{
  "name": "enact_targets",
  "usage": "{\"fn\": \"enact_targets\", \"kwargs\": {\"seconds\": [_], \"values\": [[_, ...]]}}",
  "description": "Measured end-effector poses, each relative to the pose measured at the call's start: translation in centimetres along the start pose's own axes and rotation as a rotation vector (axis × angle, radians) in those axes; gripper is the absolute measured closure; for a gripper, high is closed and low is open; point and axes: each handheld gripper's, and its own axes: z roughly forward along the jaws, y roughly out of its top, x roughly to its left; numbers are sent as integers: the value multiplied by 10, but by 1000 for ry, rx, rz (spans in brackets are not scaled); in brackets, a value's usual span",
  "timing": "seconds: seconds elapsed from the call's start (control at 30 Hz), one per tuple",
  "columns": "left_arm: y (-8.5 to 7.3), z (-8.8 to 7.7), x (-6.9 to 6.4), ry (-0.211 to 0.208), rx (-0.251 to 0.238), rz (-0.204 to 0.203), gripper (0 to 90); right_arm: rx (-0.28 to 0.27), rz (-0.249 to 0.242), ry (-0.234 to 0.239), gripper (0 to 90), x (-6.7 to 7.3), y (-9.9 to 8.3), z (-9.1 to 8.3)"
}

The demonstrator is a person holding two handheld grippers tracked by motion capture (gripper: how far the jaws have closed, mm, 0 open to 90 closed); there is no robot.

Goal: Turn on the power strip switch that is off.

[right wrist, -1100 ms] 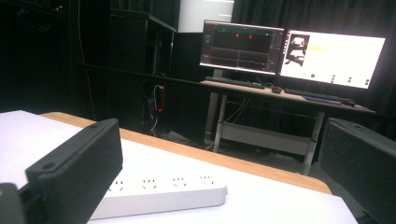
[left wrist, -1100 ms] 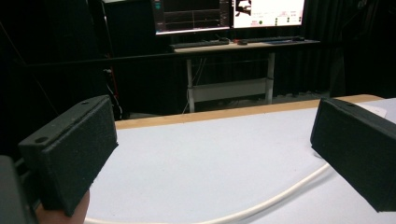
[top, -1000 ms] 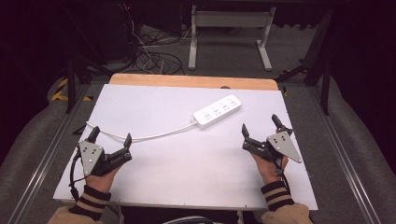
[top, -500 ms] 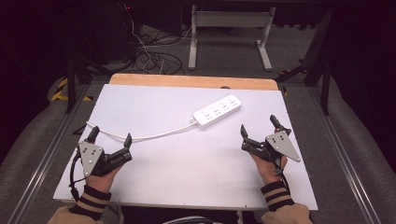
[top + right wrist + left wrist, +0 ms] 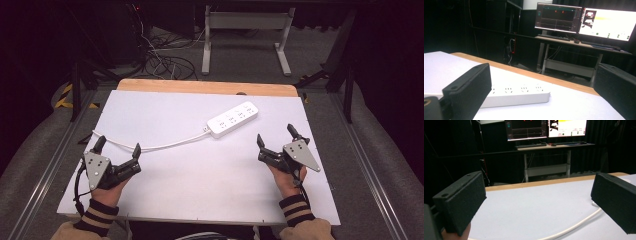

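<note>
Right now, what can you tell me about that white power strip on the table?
The power strip is a long white bar, plastic by the look of it, with rounded corners and a row of sockets on top, none with a plug in it. It lies flat on the white table, angled, toward the far side. Its white cord leaves the near-left end and curves across to the table's left edge, past the left claw. Neither claw touches the strip.

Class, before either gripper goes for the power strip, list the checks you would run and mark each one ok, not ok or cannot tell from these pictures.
1. Left gripper open and empty: ok.
2. Right gripper open and empty: ok.
3. Power strip lies flat on the table, untouched: ok.
4. Sockets free of plugs: ok.
5. White cable clear of the left gripper: not ok, it runs between its jaws.
6. Cable's far end plugged in: cannot tell.
</note>
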Motion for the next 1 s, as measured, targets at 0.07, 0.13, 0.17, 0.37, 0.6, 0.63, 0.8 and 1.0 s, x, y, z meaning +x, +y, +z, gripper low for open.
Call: {"fn": "enact_targets", "kwargs": {"seconds": [0.07,0.13,0.17,0.37,0.6,0.63,0.8,1.0], "values": [[0,0,0,1,1,1,3,0,-7,0,25,0,0,0],[0,1,-1,-3,3,4,3,2,-1,1,25,0,0,0],[0,1,-1,-2,2,5,3,2,0,0,25,-1,0,0],[0,0,0,1,2,1,4,11,5,0,29,0,-1,1],[0,0,0,0,3,4,4,19,-3,2,34,0,-1,1],[0,1,0,0,4,3,4,21,-1,1,34,0,-1,1],[0,1,-1,-2,5,4,4,27,-4,-3,42,0,-2,2],[0,1,0,1,3,2,4,38,-7,-4,51,1,-2,3]]}}
